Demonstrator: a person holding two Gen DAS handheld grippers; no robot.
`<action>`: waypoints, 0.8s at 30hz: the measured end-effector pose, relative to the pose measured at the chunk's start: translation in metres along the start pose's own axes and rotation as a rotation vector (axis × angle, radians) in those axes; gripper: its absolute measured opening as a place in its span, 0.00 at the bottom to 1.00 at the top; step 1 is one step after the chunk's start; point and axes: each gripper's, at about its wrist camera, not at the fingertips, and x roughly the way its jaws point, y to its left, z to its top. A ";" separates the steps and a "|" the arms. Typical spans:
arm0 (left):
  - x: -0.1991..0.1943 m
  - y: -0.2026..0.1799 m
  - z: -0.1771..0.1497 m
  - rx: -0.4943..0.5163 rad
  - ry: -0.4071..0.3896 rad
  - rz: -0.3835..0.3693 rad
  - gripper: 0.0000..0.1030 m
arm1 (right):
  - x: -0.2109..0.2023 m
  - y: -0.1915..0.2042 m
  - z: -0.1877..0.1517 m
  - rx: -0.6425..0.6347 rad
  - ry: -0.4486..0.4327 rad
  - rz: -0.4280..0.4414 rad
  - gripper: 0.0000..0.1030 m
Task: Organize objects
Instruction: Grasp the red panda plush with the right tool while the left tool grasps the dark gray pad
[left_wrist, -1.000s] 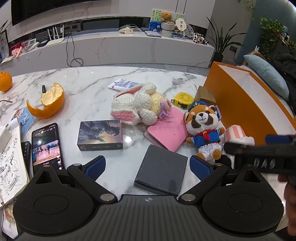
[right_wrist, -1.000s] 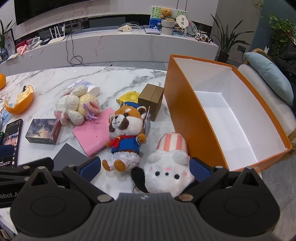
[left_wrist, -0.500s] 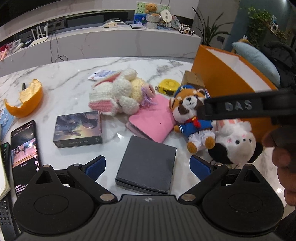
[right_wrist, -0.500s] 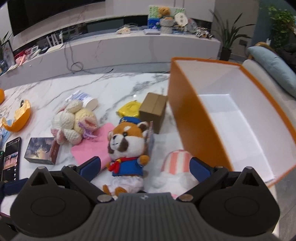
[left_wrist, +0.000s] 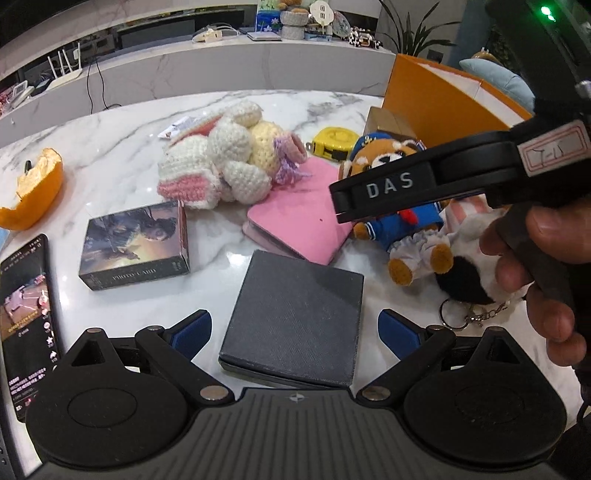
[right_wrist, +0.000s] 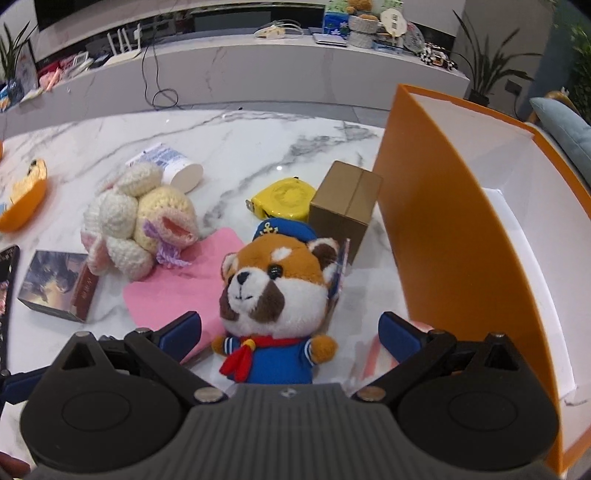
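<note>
Your right gripper has its blue fingers spread wide with nothing held, and the red-panda plush in the blue sailor suit sits between them, head just ahead of the tips. Close here and you are likely to pinch the soft head or the red scarf rather than the body; plush compresses, so it may slip or swing as you lift. Just outside the right fingertip lies a pink-and-white striped plush, mostly hidden, and the pink flat pouch lies under and outside the left fingertip; either could get caught in the close.

Your left gripper is equally wide and empty, with the dark grey square textured box lying flat between its fingers. That box is low, so the pads may skate over its top edge.

Ahead and to the right of the right fingers stands the open orange box with white lining, presumably the destination; its near wall is tall and you must clear it. The brown cardboard carton and yellow tape measure sit ahead of the panda, the crocheted cream rabbit ahead to the left. From the left wrist view, your right tool crosses close above the panda, so watch for the tools colliding.
</note>
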 end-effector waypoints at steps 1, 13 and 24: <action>0.002 0.000 0.000 0.002 0.002 0.002 1.00 | 0.003 0.000 0.000 -0.005 0.003 0.000 0.99; 0.016 -0.002 -0.004 0.043 0.024 0.029 0.97 | 0.020 0.002 -0.001 -0.022 0.022 0.028 0.97; 0.012 -0.002 -0.006 0.064 0.018 0.052 0.87 | 0.021 -0.001 0.005 0.022 0.019 0.125 0.71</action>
